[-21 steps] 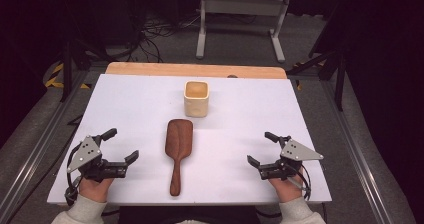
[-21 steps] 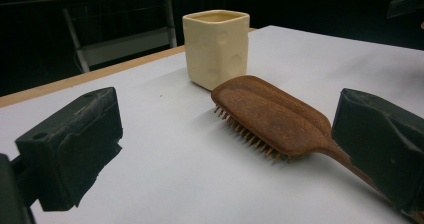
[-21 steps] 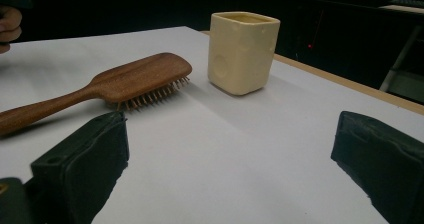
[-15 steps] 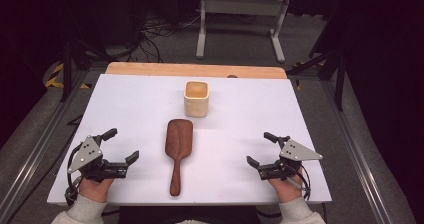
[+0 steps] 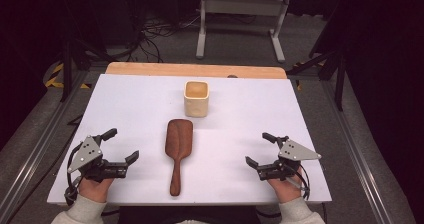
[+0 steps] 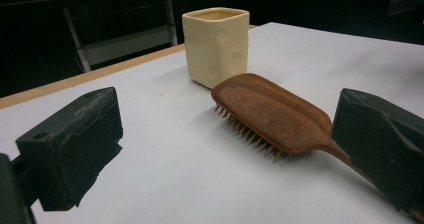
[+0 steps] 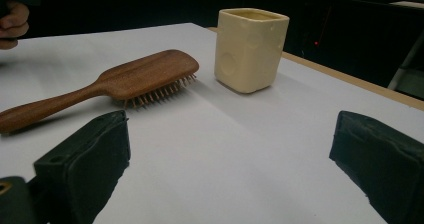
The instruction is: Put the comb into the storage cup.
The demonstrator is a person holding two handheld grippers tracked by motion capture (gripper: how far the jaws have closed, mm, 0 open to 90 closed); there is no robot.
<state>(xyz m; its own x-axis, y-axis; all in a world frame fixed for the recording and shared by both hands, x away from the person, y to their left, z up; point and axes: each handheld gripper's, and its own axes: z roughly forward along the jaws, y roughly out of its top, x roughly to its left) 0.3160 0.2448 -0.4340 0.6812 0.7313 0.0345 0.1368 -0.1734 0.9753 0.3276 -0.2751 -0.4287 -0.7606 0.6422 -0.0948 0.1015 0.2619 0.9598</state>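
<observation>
- A wooden hairbrush (image 5: 177,151) lies bristles down in the middle of the white table (image 5: 135,104), handle toward the person, paddle head toward the far edge
- Just beyond the brush head stands a cream square cup (image 5: 196,98), upright, close to the brush but not touching it
- The left gripper (image 5: 121,146) sits low over the table to the left of the brush, near the front edge, well apart from it; its jaws are spread wide with nothing between them
- In the left gripper view the brush (image 6: 270,115) and cup (image 6: 216,45) show between the two black jaws, farther off on the bare tabletop
- The right gripper (image 5: 260,149) mirrors it to the right of the brush, also near the front edge, jaws gaping and holding nothing
- From the right gripper view the brush (image 7: 120,84) lies to the left and the cup (image 7: 250,49) stands ahead
- Both grippers point inward toward the brush
</observation>
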